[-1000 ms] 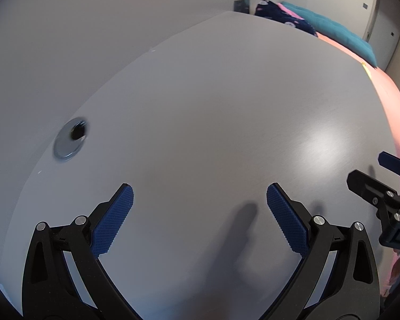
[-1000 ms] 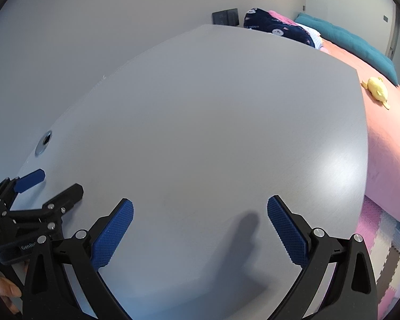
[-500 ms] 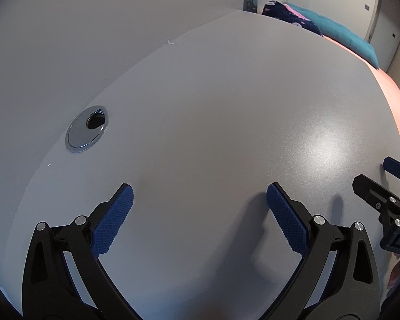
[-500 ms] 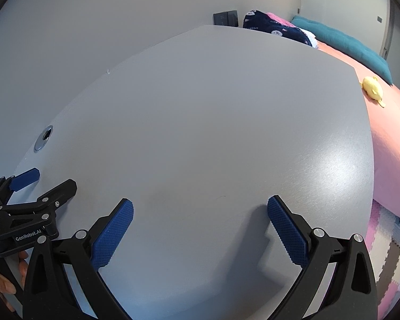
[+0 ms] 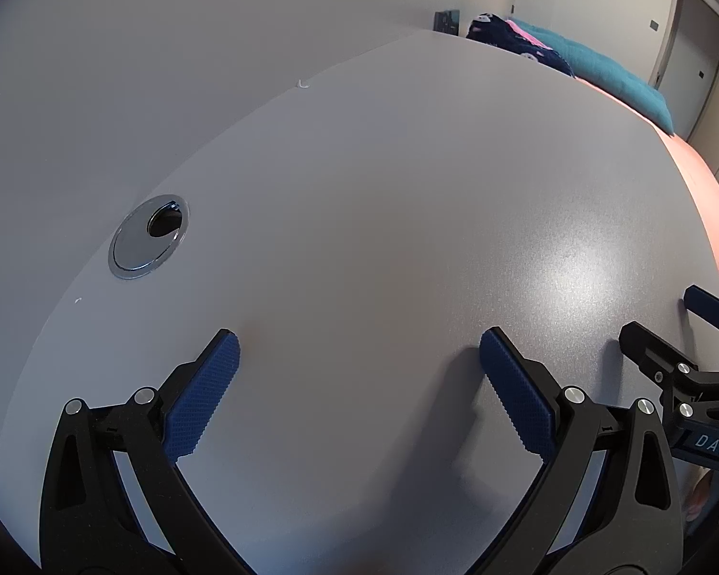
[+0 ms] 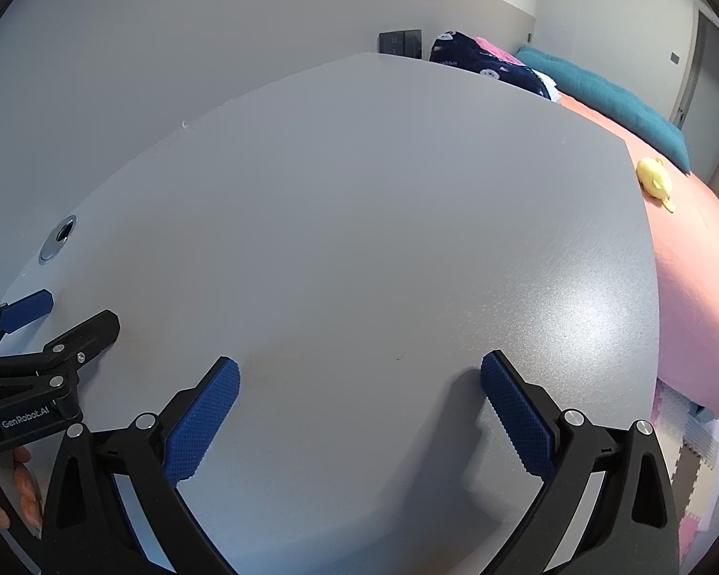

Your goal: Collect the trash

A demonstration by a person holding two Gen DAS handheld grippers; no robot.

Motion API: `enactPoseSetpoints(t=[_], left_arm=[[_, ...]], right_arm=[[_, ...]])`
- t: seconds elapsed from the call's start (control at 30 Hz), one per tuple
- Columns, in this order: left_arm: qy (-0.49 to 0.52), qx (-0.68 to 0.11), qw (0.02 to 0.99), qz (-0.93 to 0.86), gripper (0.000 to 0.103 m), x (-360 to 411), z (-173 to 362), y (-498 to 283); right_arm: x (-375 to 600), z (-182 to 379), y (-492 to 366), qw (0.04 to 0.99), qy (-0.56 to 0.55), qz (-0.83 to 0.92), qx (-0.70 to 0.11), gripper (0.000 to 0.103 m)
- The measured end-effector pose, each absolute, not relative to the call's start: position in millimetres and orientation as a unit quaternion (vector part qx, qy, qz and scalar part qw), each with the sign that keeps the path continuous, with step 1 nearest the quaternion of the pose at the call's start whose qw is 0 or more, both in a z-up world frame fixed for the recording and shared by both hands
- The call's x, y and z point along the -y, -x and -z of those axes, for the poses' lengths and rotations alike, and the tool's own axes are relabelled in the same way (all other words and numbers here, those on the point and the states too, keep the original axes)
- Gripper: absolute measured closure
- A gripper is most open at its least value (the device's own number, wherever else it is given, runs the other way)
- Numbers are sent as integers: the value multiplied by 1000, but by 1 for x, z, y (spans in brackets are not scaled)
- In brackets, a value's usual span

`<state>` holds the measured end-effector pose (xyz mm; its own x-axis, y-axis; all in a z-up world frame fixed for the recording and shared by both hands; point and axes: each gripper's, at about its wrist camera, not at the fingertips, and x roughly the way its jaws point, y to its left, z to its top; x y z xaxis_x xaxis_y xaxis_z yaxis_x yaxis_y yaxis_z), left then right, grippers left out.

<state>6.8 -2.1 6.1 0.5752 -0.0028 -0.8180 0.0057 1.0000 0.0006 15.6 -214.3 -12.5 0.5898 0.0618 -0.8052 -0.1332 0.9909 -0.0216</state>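
Left gripper point(image 5: 359, 364) and right gripper point(image 6: 359, 373) spread wide, holding nothing, poised over grey desk point(image 6: 359, 239). No trash anywhere in view. Risk: pads scraping bare desktop, or mistaking yellow toy point(image 6: 654, 179) on bed point(image 6: 695, 263) for trash.

bare grey desk point(image 5: 407, 239), cable grommet point(image 5: 148, 237) left

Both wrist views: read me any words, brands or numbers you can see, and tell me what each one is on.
"GenRobot.AI": white print on the left gripper body, seen in the right wrist view.
"DAS": pale letters on the right gripper body, in the left wrist view; cut off at the frame edge, so likely part of a longer word.
White marks on the dark pillow: too small to read.
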Motion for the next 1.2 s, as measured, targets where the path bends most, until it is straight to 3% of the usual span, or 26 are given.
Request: enactPoseSetpoints(t=[1.2], left_arm=[[-2,-461,888,2,6,5,-4,-6]], right_arm=[[214,14,-15,890,42,-53,-450,2]])
